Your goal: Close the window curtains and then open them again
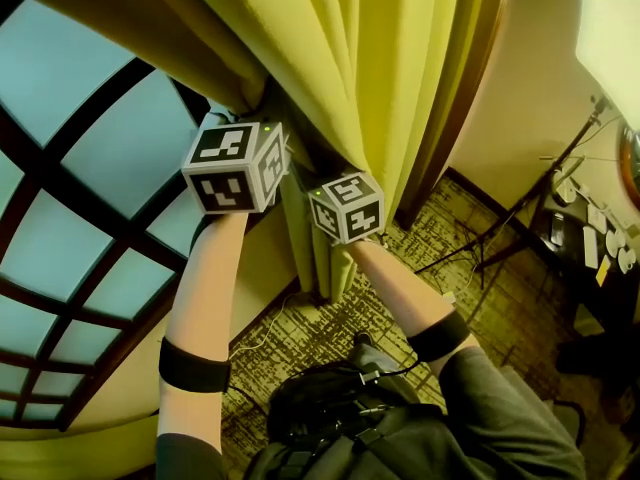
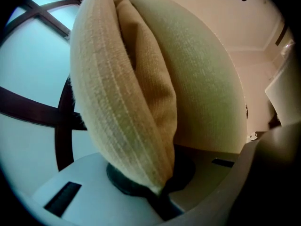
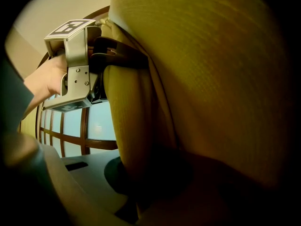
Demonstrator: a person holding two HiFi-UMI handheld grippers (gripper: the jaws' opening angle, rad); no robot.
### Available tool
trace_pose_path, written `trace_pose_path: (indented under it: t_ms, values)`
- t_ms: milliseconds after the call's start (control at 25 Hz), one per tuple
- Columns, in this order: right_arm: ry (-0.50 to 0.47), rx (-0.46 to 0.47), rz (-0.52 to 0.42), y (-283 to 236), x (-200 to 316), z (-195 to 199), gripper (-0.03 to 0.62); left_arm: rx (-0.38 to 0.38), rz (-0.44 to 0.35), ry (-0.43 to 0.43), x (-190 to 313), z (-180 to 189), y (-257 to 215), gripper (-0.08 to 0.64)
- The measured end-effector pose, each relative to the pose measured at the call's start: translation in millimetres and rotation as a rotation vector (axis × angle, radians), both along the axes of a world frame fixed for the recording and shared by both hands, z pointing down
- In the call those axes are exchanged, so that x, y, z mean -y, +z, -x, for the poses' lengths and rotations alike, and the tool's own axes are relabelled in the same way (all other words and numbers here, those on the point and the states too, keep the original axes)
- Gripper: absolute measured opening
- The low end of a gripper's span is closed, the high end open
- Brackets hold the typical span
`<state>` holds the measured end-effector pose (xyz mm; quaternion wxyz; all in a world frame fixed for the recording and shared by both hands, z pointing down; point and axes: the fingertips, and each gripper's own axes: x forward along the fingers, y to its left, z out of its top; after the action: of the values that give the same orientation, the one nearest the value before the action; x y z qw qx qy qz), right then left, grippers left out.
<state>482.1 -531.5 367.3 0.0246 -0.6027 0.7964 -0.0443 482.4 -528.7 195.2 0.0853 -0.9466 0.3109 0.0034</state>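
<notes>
Left gripper: jaws clenched on a fold of the yellow curtain. Right gripper: apparently the same, though the view is dim. Curtain hangs bunched at the right edge of the window.

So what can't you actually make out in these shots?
- Head view: the curtain folds bury the fingers of the left gripper and right gripper; only their cubes show.
- All views: the curtain's top is cut off by the upper edge.
- Right gripper view: dark cloth fills the right half, hiding what's behind.
- Head view: items on the table at the right edge are too small to name.
</notes>
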Motion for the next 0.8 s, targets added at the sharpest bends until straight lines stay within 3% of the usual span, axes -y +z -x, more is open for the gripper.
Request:
trace_pose_path:
  t_ms: [560,800]
  values:
    - [0.075,0.041,-0.037,-17.8,-1.7,-66.4,0.026,-0.051,0.021,0.053,-1.5,-61.5,-15.2,0.005]
    - [0.050,0.038,-0.011,-14.3,12.8,-57.2,0.026,-0.033,0.019,0.020,12.1,-53.0,-11.9,0.005]
